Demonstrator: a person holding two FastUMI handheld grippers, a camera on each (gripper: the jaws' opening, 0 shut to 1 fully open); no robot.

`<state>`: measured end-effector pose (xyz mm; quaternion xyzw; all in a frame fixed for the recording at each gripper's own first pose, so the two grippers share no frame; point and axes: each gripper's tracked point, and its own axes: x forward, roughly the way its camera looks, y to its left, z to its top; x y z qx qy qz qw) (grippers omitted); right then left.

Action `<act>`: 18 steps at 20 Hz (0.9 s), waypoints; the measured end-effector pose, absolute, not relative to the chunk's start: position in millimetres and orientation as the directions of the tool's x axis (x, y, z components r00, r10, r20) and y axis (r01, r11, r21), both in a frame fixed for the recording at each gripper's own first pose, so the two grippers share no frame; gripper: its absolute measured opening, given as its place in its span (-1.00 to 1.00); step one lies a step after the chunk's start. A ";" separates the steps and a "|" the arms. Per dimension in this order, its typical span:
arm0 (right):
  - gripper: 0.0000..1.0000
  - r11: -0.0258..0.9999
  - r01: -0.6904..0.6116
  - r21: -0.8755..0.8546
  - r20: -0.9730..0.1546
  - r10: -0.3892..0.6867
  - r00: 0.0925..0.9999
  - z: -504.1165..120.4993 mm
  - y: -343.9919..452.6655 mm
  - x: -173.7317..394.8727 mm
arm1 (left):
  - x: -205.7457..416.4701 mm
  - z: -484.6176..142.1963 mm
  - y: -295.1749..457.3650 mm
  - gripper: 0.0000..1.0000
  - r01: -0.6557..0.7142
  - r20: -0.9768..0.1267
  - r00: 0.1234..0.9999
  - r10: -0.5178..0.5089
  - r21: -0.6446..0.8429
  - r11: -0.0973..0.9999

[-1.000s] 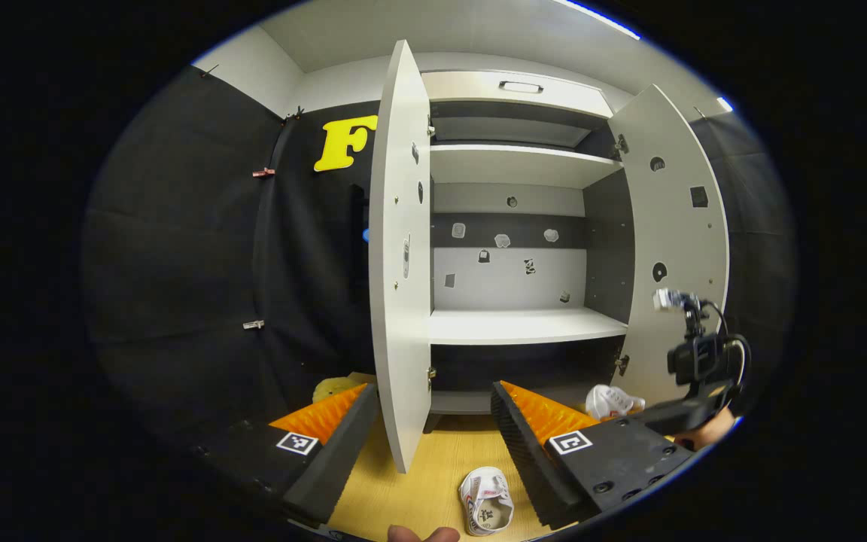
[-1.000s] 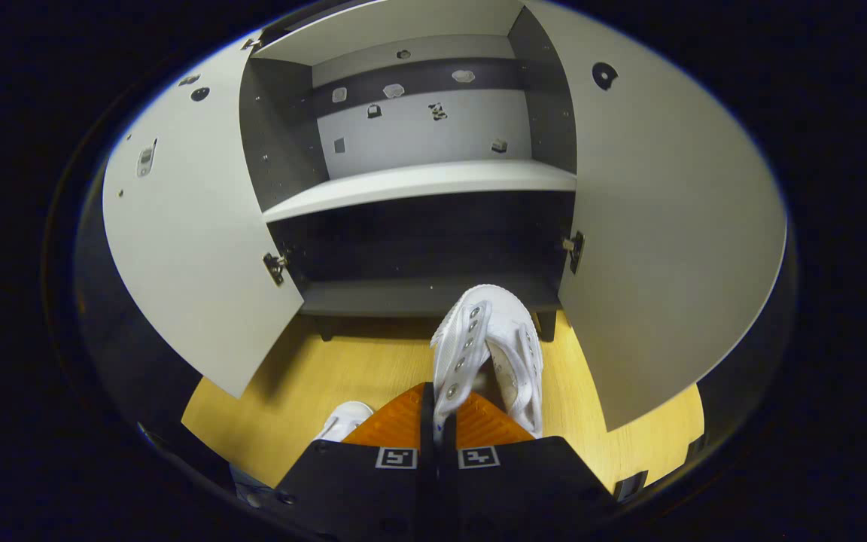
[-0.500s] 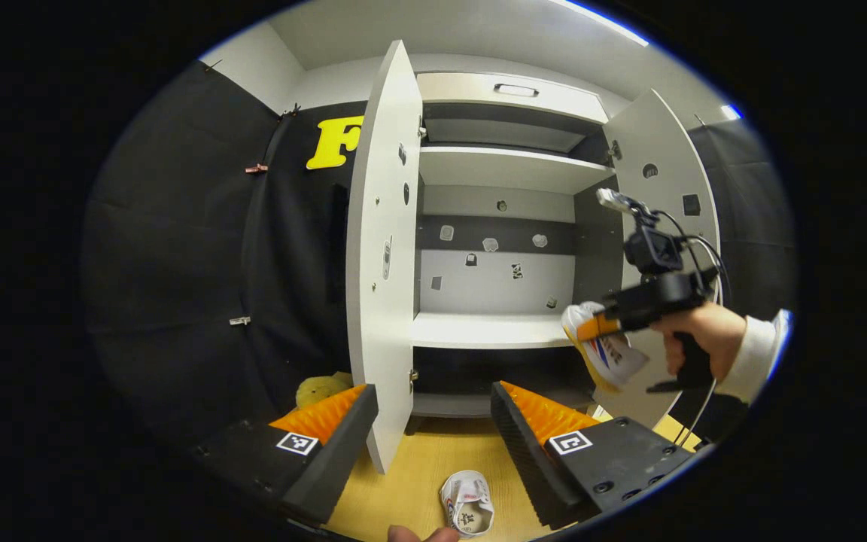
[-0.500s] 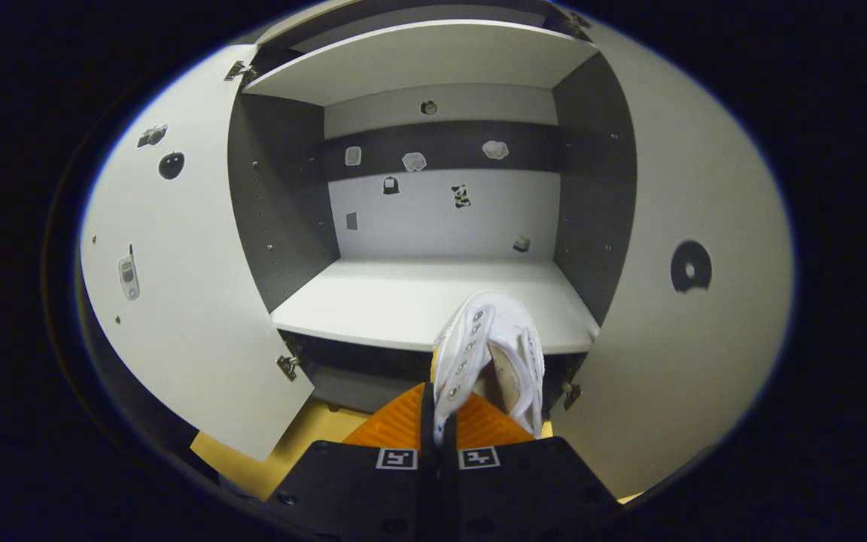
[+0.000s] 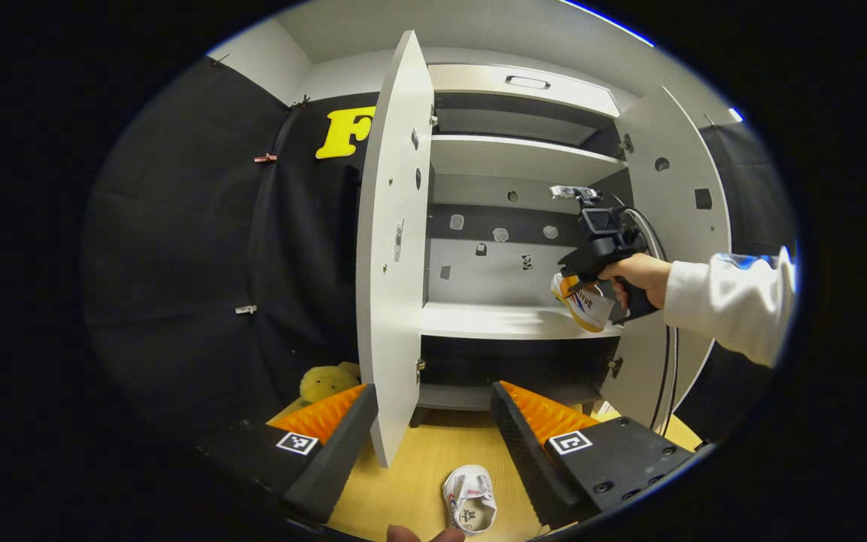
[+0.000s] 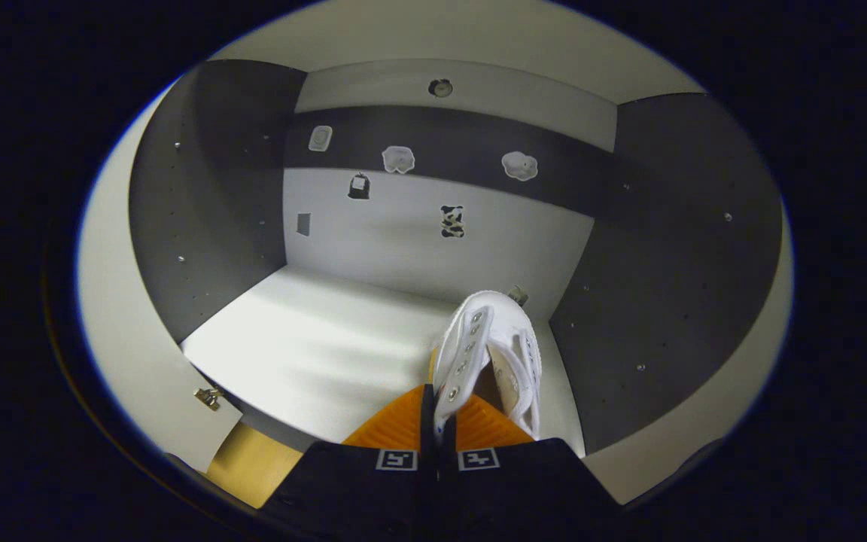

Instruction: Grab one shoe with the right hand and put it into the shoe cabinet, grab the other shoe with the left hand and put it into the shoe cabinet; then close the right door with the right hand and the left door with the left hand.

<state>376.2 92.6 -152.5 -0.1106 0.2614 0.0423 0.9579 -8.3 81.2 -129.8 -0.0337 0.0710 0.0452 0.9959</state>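
One white canvas shoe is held over the cabinet shelf; the second shoe lies on the wooden floor.

The held shoe is gripped by its eyelet flap, and its long axis runs away from the right gripper toward the back wall, with the toe pointed inward near the dark right side panel. The fingers of this gripper are pressed almost together on the fabric. The shoe on the floor is seen with its opening upward, between the ribbed fingers of the left gripper, which are spread wide and hold nothing. Both flat pale cabinet doors stand open.
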 end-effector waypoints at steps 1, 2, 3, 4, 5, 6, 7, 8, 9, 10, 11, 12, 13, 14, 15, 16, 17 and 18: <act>-0.90 0.966 -0.143 -0.214 -0.530 0.008 0.848 -161.1 90.1 386.7 | -8.3 -130.4 81.7 0.90 -0.099 -0.149 0.985 0.090 -0.059 0.993; -0.90 0.959 -0.152 -0.237 -0.547 -0.002 0.837 -167.4 88.5 395.2 | -7.4 -132.1 83.5 0.90 -0.104 -0.152 0.984 0.094 -0.062 0.993; -0.90 0.956 -0.155 -0.248 -0.565 -0.013 0.825 -174.7 88.9 403.1 | -7.6 -132.5 84.0 0.90 -0.109 -0.155 0.983 0.098 -0.065 0.992; -0.91 0.956 -0.154 -0.249 -0.579 -0.020 0.815 -180.4 89.6 411.0 | -7.7 -133.7 84.2 0.90 -0.114 -0.157 0.982 0.102 -0.067 0.991; -0.91 0.955 -0.153 -0.253 -0.588 -0.027 0.808 -185.0 91.1 418.8 | -6.8 -133.8 85.6 0.90 -0.118 -0.159 0.981 0.107 -0.065 0.991; -0.91 0.952 -0.152 -0.264 -0.594 -0.036 0.804 -188.4 91.8 426.0 | -6.7 -133.1 85.1 0.90 -0.120 -0.158 0.981 0.109 -0.062 0.991; -0.90 0.948 -0.154 -0.280 -0.597 -0.046 0.801 -192.2 92.8 432.6 | -6.9 -132.2 85.1 0.90 -0.121 -0.156 0.982 0.111 -0.059 0.991; -0.91 0.944 -0.156 -0.292 -0.605 -0.056 0.794 -195.8 94.1 437.9 | -6.1 -131.8 85.5 0.90 -0.123 -0.154 0.982 0.113 -0.056 0.991; -0.90 0.944 -0.156 -0.290 -0.616 -0.060 0.785 -200.6 95.5 441.2 | -5.5 -131.6 85.4 0.90 -0.124 -0.153 0.982 0.114 -0.054 0.991; -0.90 0.947 -0.154 -0.281 -0.625 -0.059 0.778 -203.8 98.1 443.8 | -6.1 -132.5 84.6 0.90 -0.127 -0.154 0.981 0.117 -0.054 0.990; -0.90 0.949 -0.143 -0.281 -0.621 -0.067 0.781 -204.0 97.9 447.0 | -6.3 -132.4 84.2 0.90 -0.128 -0.155 0.981 0.118 -0.055 0.990; -0.89 0.948 -0.136 -0.286 -0.614 -0.072 0.786 -205.0 98.3 451.8 | -5.7 -132.4 83.6 0.90 -0.127 -0.155 0.981 0.117 -0.057 0.990; -0.90 0.948 -0.131 -0.289 -0.616 -0.079 0.784 -205.5 97.9 450.2 | -4.8 -131.5 83.0 0.90 -0.127 -0.155 0.981 0.117 -0.057 0.990; -0.84 0.944 -0.126 -0.306 -0.608 -0.092 0.789 -205.1 96.3 451.5 | -5.2 -130.1 81.9 0.90 -0.127 -0.152 0.981 0.118 -0.056 0.990; -0.75 0.942 -0.137 -0.307 -0.612 -0.085 0.786 -207.6 96.6 450.9 | -4.9 -128.9 81.3 0.90 -0.128 -0.151 0.981 0.118 -0.056 0.990; -0.63 0.944 -0.141 -0.299 -0.612 -0.076 0.787 -208.7 97.4 448.5 | -5.3 -129.8 80.4 0.90 -0.128 -0.149 0.982 0.118 -0.058 0.990; -0.53 0.951 -0.146 -0.272 -0.611 -0.054 0.790 -206.1 102.5 443.2 | -5.0 -129.3 79.3 0.90 -0.126 -0.150 0.982 0.116 -0.059 0.990; -0.20 0.959 -0.150 -0.241 -0.610 -0.030 0.792 -204.9 106.7 438.8 | -5.2 -129.8 77.9 0.90 -0.124 -0.151 0.982 0.114 -0.058 0.991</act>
